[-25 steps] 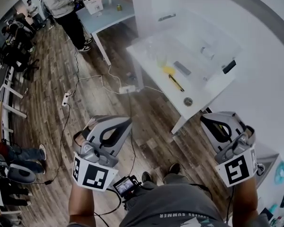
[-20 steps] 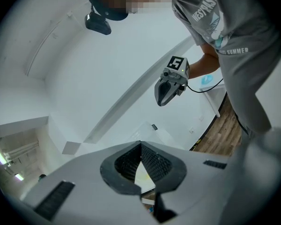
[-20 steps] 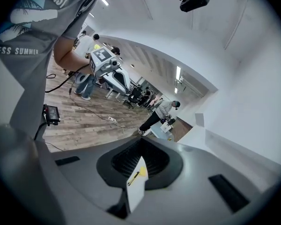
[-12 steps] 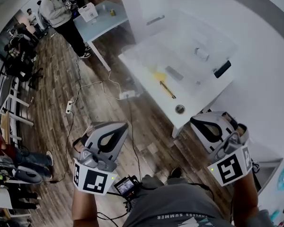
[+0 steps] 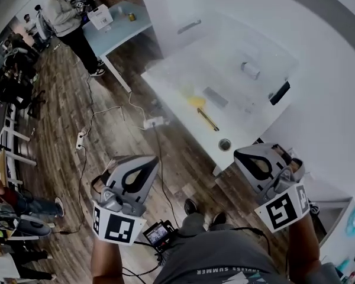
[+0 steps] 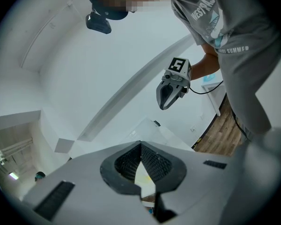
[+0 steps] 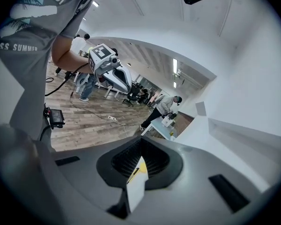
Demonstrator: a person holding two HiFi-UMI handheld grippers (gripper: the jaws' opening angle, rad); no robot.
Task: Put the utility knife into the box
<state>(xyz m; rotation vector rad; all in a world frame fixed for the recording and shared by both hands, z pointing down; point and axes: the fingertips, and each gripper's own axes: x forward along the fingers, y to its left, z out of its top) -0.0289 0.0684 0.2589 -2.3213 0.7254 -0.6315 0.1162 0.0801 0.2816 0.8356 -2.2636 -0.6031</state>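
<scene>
The utility knife (image 5: 207,119), slim, yellow and black, lies near the front edge of the white table (image 5: 165,78); it also shows through the right gripper's jaws (image 7: 133,174). A pale see-through box (image 5: 272,46) stands behind it on the table. Both grippers are held at waist height over the floor, well short of the table. My left gripper (image 5: 152,157) is shut and empty, its pads meeting at the tip (image 6: 140,144). My right gripper (image 5: 239,152) is likewise shut with nothing in it (image 7: 139,139).
Beside the knife lie a yellow item (image 5: 195,101), a grey bar (image 5: 216,97), a round metal piece (image 5: 225,144) and a black block (image 5: 280,92). Cables and a power strip (image 5: 154,122) run over the wooden floor. A person (image 5: 68,19) stands at a second table (image 5: 121,25) far left.
In the head view the white table has slid a little left and up. Both grippers sit slightly lower in the picture, and both stay shut.
</scene>
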